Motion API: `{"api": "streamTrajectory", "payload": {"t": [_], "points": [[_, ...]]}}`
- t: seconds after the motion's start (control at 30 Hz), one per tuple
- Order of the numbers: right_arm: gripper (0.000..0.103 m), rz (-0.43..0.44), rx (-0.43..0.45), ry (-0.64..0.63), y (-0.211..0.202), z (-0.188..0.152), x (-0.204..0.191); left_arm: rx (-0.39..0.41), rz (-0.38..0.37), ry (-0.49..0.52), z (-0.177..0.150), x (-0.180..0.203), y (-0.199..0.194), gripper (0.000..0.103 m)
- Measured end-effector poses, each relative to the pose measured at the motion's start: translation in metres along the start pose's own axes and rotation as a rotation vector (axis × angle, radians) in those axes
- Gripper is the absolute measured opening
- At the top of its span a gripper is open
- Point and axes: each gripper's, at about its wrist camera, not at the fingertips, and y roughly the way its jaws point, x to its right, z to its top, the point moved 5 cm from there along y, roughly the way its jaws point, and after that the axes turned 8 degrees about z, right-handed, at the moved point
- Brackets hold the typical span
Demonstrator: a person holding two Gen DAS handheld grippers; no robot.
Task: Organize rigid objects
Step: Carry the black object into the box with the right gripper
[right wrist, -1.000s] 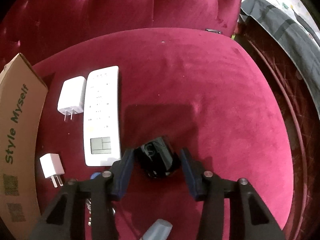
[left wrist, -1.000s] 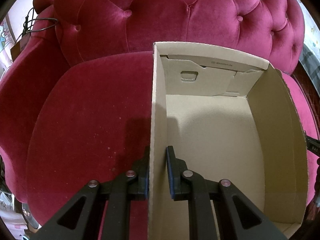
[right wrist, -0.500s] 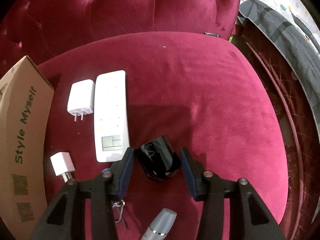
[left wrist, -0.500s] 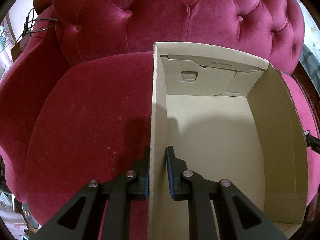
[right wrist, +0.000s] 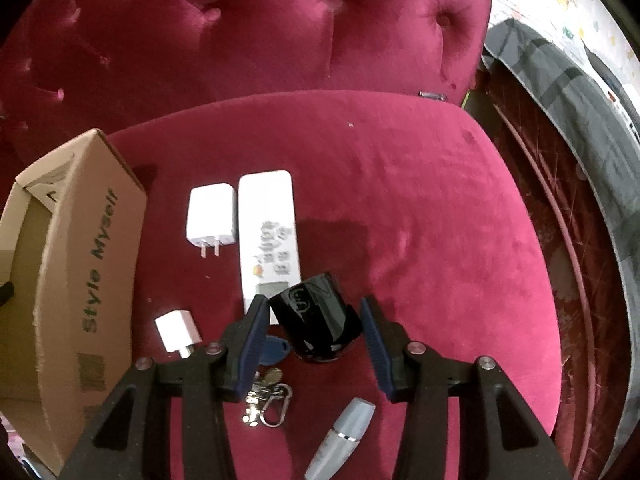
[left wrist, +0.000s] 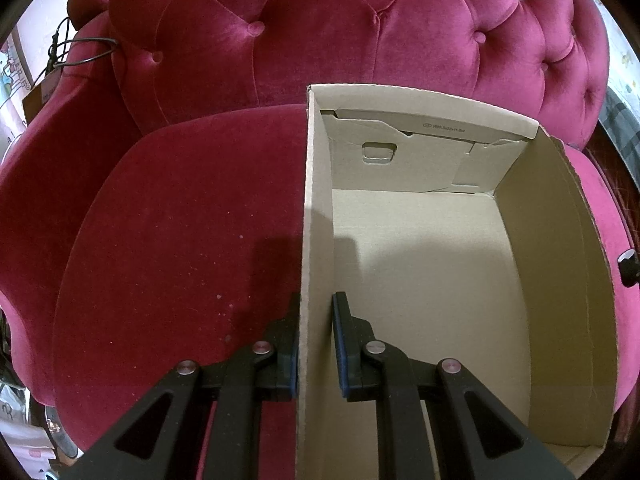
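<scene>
Only right wrist view shows remote (right wrist: 268,236), keys (right wrist: 268,398), chargers (right wrist: 211,216).

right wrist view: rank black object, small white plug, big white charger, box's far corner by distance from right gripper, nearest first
1. Black object: between the right gripper's fingers.
2. Small white plug: on the seat, just left of the left finger.
3. Big white charger: farther up-left, beside the remote.
4. Cardboard box's far corner: farthest, at the left.
</scene>
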Motion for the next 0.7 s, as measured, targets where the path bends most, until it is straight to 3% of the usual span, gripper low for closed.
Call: {"api": "streamTrajectory", "payload": {"t": [0.7], "points": [[0.050, 0.044, 0.078, -0.106, -0.051, 0.024, -0.082, -0.003, -0.012, -0.008, 0.000, -0.003, 0.000, 0.015]]}}
